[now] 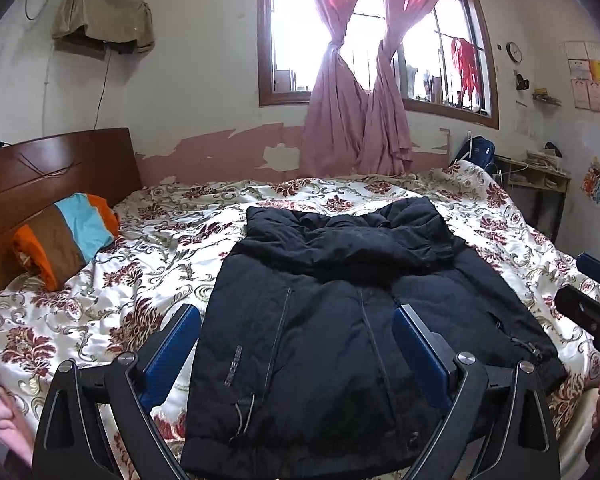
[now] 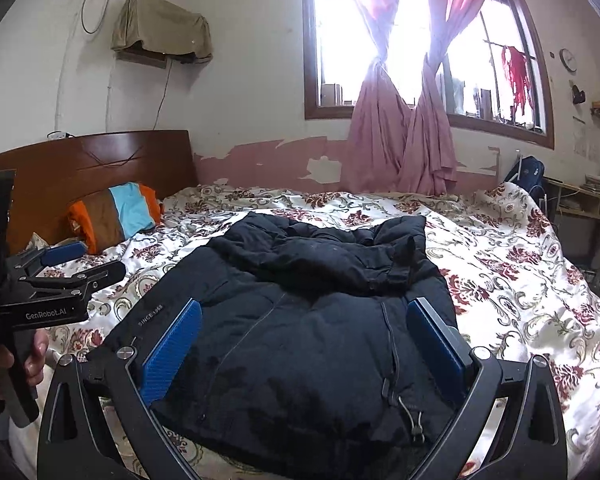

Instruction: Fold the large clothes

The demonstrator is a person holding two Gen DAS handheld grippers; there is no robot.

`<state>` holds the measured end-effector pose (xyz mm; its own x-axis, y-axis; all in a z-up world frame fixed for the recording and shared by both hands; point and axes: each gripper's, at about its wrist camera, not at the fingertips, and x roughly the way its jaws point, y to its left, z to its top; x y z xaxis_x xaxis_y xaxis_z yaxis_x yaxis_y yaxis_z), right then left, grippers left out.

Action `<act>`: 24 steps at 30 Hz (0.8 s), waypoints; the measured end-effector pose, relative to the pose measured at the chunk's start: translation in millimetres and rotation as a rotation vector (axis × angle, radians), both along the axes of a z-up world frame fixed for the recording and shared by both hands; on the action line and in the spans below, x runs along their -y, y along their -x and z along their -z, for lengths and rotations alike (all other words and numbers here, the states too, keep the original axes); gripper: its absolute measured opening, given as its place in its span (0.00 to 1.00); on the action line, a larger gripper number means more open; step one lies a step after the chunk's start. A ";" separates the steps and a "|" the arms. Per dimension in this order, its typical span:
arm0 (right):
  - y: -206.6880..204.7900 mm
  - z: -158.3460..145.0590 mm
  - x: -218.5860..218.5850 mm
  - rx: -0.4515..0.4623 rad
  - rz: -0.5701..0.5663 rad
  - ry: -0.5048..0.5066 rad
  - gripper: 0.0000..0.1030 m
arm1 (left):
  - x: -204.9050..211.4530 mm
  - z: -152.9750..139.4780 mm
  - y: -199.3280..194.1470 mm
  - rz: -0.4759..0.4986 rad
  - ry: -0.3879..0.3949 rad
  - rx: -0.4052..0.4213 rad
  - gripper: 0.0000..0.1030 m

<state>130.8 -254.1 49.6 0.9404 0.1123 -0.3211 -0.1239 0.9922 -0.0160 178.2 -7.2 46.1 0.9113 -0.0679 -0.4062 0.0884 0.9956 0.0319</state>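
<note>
Blue pads of the left claw (image 1: pixel 298 344) are standing wide apart in the left wrist view, gripping nothing, hovering just above the near hem of the black jacket (image 1: pixel 340 320). That jacket is lying flat on the floral quilt (image 1: pixel 140 264) in the middle of the bed, hem toward the camera and hood bunched at the far end. It is looking puffy and padded, so it is probably going to feel light but bulky, soft and springy, with a slick shell that may slide between the pads. At the right edge the right claw (image 1: pixel 592 296) is showing only in part. A striped pillow (image 1: pixel 66 236) is resting against the headboard (image 1: pixel 52 176).

Turning to the right wrist view, the right claw (image 2: pixel 306 344) is likewise spread open and empty, poised over the jacket's (image 2: pixel 300 340) near right corner, where drawcord toggles (image 2: pixel 414 420) are lying. The left claw (image 2: pixel 82 262) is hanging off to the left over the quilt (image 2: pixel 520 280), its fingers seeming parted. Pinching a thick fold at the hem corners or side seams is likely giving the surest hold; a shallow bite on the shell alone risks slipping.
</note>
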 end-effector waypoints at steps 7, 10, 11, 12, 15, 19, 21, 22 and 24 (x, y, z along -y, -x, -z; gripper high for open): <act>6.3 11.0 3.7 -0.015 0.017 -0.003 0.97 | -3.1 11.8 9.8 -0.007 -0.010 -0.015 0.94; 7.6 15.7 4.9 -0.022 0.020 -0.001 0.97 | -4.7 15.8 13.9 -0.013 -0.014 -0.014 0.94; 7.5 16.6 4.4 -0.024 0.020 -0.001 0.97 | -5.4 16.9 14.6 -0.014 -0.014 -0.015 0.94; 7.5 18.2 5.5 -0.028 0.022 -0.002 0.97 | -6.7 18.2 15.0 -0.015 -0.014 -0.019 0.94; 8.1 22.4 6.4 -0.036 0.028 0.001 0.97 | -10.8 24.3 17.1 -0.015 -0.019 -0.029 0.94; 8.1 30.0 6.5 -0.053 0.028 0.019 0.97 | -18.1 36.5 19.6 -0.020 -0.059 -0.041 0.94; 8.0 34.9 6.2 -0.070 0.026 0.038 0.97 | -23.5 44.4 20.1 -0.017 -0.075 -0.055 0.94; 7.4 37.4 6.6 -0.080 0.027 0.050 0.97 | -24.7 47.5 20.9 -0.012 -0.078 -0.063 0.94; 6.9 44.2 6.4 -0.104 0.031 0.076 0.97 | -28.3 54.9 22.0 0.005 -0.083 -0.082 0.94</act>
<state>123.9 -260.5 5.4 0.9044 0.0550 -0.4232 -0.0977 0.9920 -0.0800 156.2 21.1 -8.8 0.8744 -0.0350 -0.4840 0.0989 0.9893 0.1071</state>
